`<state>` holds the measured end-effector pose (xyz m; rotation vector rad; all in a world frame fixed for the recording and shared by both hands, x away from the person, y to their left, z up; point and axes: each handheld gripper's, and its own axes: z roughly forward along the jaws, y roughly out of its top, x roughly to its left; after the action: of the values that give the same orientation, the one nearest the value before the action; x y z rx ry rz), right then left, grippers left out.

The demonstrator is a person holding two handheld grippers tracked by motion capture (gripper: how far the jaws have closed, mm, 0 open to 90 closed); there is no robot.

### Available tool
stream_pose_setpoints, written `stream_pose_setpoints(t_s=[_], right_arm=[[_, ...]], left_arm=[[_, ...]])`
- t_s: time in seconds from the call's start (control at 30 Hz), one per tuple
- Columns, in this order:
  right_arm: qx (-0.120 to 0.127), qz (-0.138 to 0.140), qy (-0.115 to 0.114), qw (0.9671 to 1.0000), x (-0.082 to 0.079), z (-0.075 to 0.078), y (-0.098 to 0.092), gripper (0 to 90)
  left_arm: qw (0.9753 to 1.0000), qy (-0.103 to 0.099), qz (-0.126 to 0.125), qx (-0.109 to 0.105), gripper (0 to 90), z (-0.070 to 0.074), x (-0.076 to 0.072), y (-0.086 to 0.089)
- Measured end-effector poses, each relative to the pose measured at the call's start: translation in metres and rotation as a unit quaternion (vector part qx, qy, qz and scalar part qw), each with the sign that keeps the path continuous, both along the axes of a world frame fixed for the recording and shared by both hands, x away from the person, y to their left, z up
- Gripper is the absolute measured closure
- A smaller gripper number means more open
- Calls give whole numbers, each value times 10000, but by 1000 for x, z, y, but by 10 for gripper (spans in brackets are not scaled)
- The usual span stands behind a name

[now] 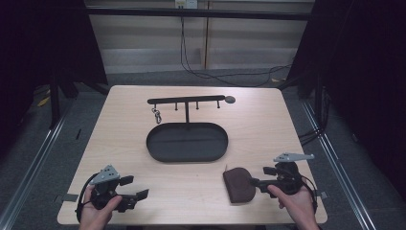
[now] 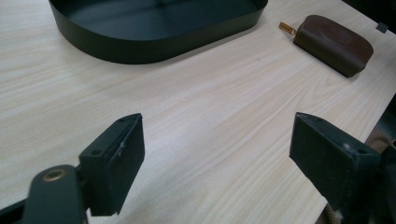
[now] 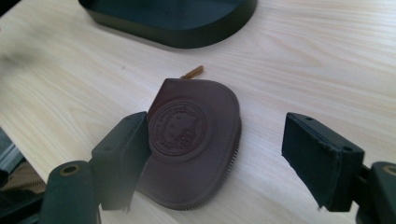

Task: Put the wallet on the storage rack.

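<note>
A dark brown leather pouch (image 1: pixel 238 184) with a round embossed stamp and a small brass zip pull lies flat on the table at the front right. In the right gripper view the pouch (image 3: pixel 194 140) rests between the open jaws of my right gripper (image 3: pixel 219 156), near the left jaw. In the high view my right gripper (image 1: pixel 261 182) sits just right of the pouch, held by a hand. My left gripper (image 1: pixel 139 197) is at the front left, open, with bare table between its jaws (image 2: pixel 217 151). The left gripper view has the pouch (image 2: pixel 334 43) far off at upper right.
A black oval tray (image 1: pixel 186 142) stands mid-table, with a black hook rack (image 1: pixel 186 101) rising behind it and a key ring (image 1: pixel 156 115) hanging from its left hook. Table edges run close below both hands.
</note>
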<state>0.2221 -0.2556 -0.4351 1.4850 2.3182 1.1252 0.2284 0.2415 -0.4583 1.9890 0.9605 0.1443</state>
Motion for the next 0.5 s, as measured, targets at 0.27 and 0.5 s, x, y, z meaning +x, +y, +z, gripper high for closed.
stream_pose_setpoints(t_s=[0.27,0.5], right_arm=[[-461,242,664,9964,23,5,19,256],[-914,425,1322,9861,39,7,29,214]], left_arm=[[9998,16,-204,62,174,0,0,-2],[9996,-62,-236,111,174,1,0,-2]])
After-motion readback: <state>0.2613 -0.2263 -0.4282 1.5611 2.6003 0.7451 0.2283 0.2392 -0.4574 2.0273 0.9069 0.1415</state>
